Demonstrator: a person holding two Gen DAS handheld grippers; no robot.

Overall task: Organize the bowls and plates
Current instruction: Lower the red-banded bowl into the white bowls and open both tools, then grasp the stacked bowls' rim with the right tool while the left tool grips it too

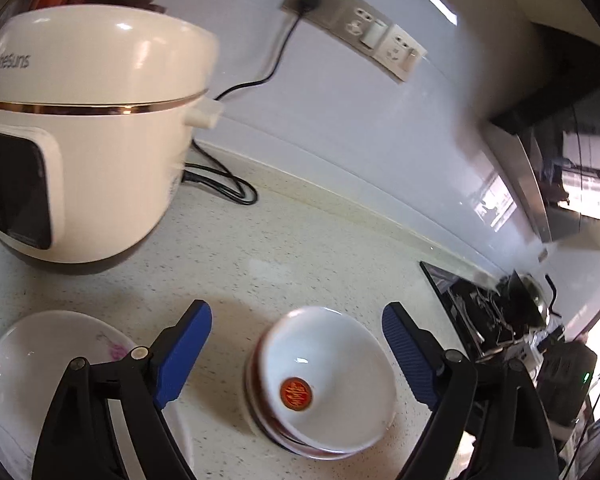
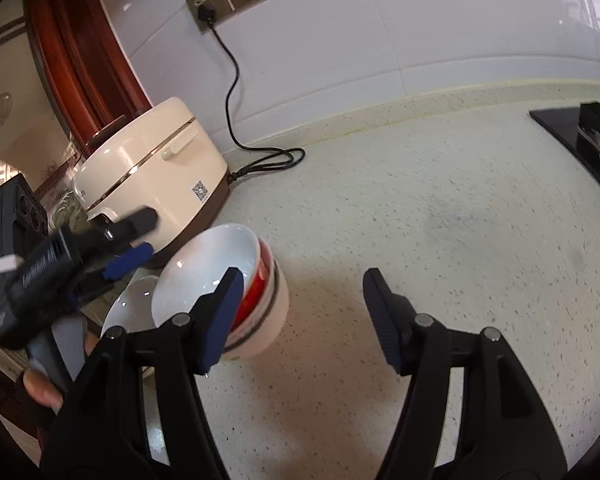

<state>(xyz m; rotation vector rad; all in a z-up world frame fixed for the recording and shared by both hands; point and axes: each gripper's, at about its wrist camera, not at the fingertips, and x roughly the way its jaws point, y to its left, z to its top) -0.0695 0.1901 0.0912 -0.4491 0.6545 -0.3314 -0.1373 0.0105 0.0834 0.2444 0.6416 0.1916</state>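
A stack of bowls (image 1: 324, 384) stands on the speckled counter; the top one is white with a red round mark inside and sits tilted in red-banded bowls (image 2: 260, 300). My left gripper (image 1: 296, 314) is open, its blue pads either side of the stack without touching it. A white plate with a pink flower (image 1: 32, 368) lies left of the stack, partly under the left finger. My right gripper (image 2: 303, 276) is open over bare counter, with its left finger just in front of the stack. In the right wrist view the left gripper (image 2: 140, 240) hovers above the plate (image 2: 132, 300).
A cream rice cooker (image 1: 92, 120) (image 2: 152, 168) stands behind the dishes, and its black cord (image 2: 268, 160) coils by the wall. A black stove (image 1: 500, 312) (image 2: 580, 140) is at the right. A hand (image 2: 40, 388) holds the left gripper's handle.
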